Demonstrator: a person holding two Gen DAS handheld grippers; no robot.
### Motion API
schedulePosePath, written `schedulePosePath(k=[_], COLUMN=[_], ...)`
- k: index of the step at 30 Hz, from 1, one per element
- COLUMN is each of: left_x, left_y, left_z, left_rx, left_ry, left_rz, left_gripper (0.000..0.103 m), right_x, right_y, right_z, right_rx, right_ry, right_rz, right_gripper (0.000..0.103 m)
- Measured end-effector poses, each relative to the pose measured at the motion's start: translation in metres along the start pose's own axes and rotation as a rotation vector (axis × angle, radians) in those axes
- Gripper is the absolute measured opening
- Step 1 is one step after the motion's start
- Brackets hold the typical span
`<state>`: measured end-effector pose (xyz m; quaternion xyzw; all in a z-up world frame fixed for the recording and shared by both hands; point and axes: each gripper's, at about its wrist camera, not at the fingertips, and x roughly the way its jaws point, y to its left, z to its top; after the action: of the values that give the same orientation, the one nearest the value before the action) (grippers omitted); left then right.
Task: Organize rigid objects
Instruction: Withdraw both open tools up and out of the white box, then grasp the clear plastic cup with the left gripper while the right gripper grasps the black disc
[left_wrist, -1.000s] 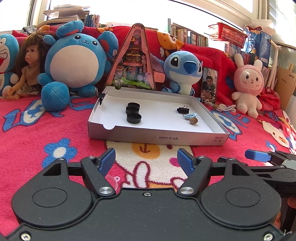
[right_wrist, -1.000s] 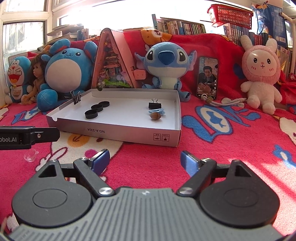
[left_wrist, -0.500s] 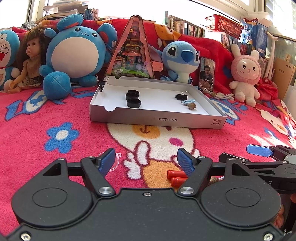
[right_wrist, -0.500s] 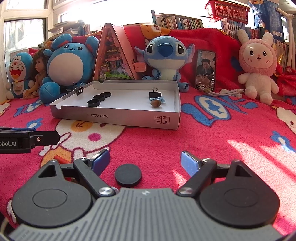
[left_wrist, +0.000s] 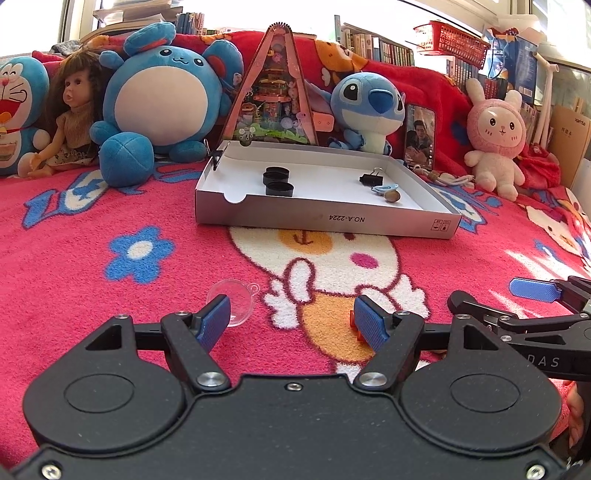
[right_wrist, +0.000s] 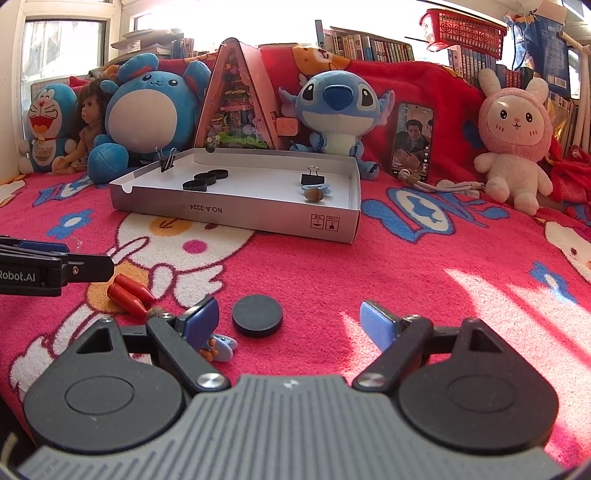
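A white cardboard tray (left_wrist: 325, 218) (right_wrist: 236, 214) sits on the red blanket and holds three black round caps (left_wrist: 279, 188) (right_wrist: 205, 179), a black binder clip (left_wrist: 371, 179) (right_wrist: 312, 180), a brown nut (left_wrist: 391, 195) (right_wrist: 314, 194) and a small blue piece. My left gripper (left_wrist: 291, 319) is open and empty, low over the blanket, with a clear plastic half-ball (left_wrist: 231, 301) by its left finger. My right gripper (right_wrist: 290, 321) is open and empty; a black disc (right_wrist: 257, 315) lies between its fingers. Red pegs (right_wrist: 129, 291) and a small blue toy (right_wrist: 218, 347) lie at its left.
Plush toys, a doll, a triangular pink playhouse (left_wrist: 275, 99) and a phone (right_wrist: 412, 142) line the back behind the tray. The left gripper's arm (right_wrist: 48, 271) shows at the right wrist view's left edge. The right gripper (left_wrist: 535, 314) shows at the left wrist view's right.
Both grippers have drawn back from the tray and dropped lower. The black disc, red pegs and small blue toy came into the right wrist view; the clear half-ball now lies by the left finger.
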<state>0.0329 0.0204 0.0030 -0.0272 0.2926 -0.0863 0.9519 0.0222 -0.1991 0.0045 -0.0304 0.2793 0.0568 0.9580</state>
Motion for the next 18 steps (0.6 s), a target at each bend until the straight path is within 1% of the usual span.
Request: schedulePosePath(k=[2, 6, 9, 11, 13, 16, 18], left_x=[-0.002, -0.005, -0.003, 0.000, 0.006, 0.011, 0.014], left_y=[0.001, 0.004, 0.007, 0.009, 0.013, 0.016, 0.015], left_z=[0.000, 0.002, 0.002, 0.003, 0.003, 0.002, 0.001], left_rx=[0.003, 0.006, 0.006, -0.006, -0.025, -0.046, -0.042], left_ry=[-0.016, -0.035, -0.034, -0.025, -0.008, 0.009, 0.013], left_rz=[0.025, 0.036, 0.063, 0.071, 0.071, 0.062, 0.064], left_gripper=[0.072, 0.072, 0.072, 0.071, 0.069, 0.065, 0.055], right_x=[0.001, 0.005, 0.006, 0.005, 0.006, 0.008, 0.010], right_y=[0.000, -0.003, -0.004, -0.002, 0.002, 0.004, 0.005], right_z=[0.000, 0.001, 0.001, 0.001, 0.002, 0.003, 0.004], right_rx=[-0.004, 0.010, 0.012, -0.008, -0.023, -0.024, -0.019], right_ry=[0.001, 0.022, 0.027, 0.027, 0.033, 0.040, 0.046], right_rz=[-0.006, -0.034, -0.019, -0.006, 0.001, 0.013, 0.020], right_gripper=[0.090, 0.090, 0.090, 0.086, 0.080, 0.075, 0.072])
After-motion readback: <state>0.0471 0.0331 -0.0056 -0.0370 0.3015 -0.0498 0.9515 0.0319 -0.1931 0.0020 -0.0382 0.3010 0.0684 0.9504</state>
